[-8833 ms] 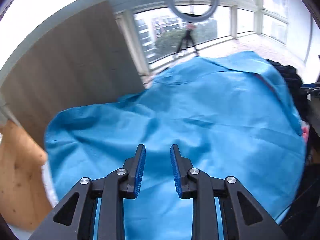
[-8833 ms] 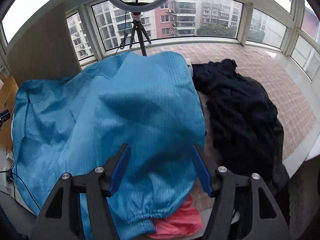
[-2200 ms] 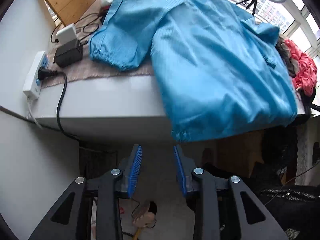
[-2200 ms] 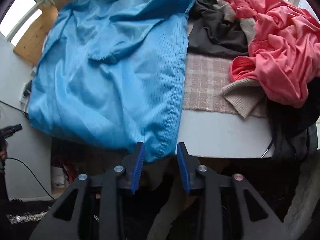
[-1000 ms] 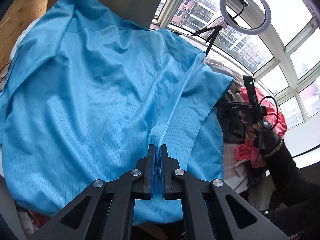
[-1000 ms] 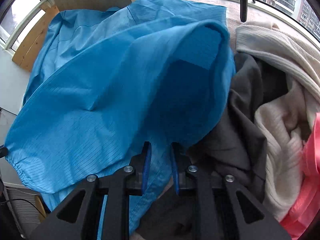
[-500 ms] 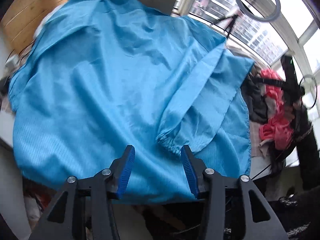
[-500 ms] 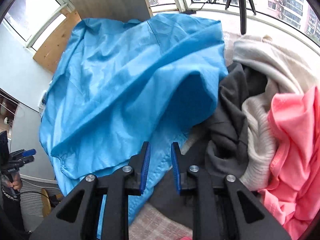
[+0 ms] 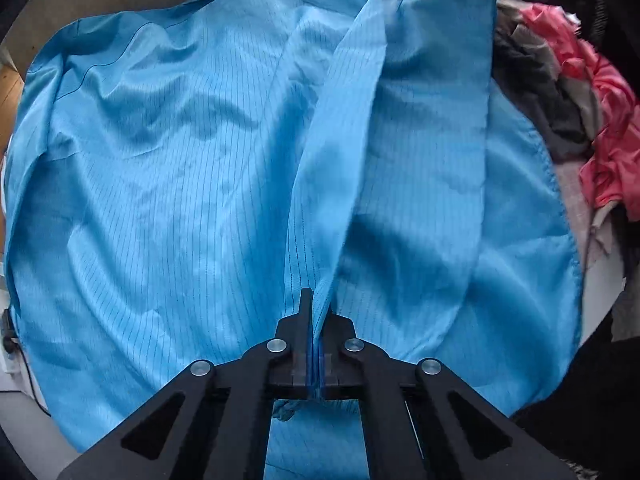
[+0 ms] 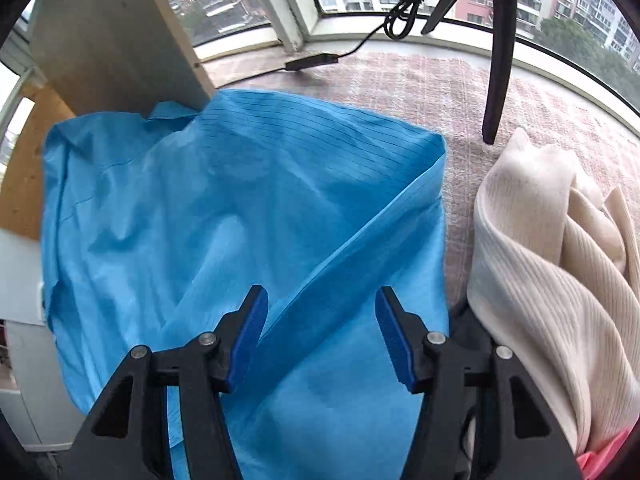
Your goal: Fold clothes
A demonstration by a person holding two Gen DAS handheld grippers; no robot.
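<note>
A wide blue garment point(image 9: 180, 184) with thin dark pinstripes fills most of the left wrist view, spread over the table from the upper left down to the lower right; in the right wrist view it covers the left and centre of the frame. A long sleeve point(image 9: 340, 128) of it runs as a raised band from the top centre of the left wrist view down to the bottom centre. To the right lies a pile of other clothes: a cream ribbed knit point(image 10: 552, 280) at the right edge of the right wrist view, a pink garment point(image 9: 600, 120) and a dark grey piece point(image 9: 536, 80) at the upper right of the left wrist view. The left gripper point(image 9: 316, 320) is clenched on the sleeve's lower end. The right gripper point(image 10: 322, 336) hangs above the blue cloth, its jaws opening, nothing pinched between the blue pads point(image 10: 248, 336).
</note>
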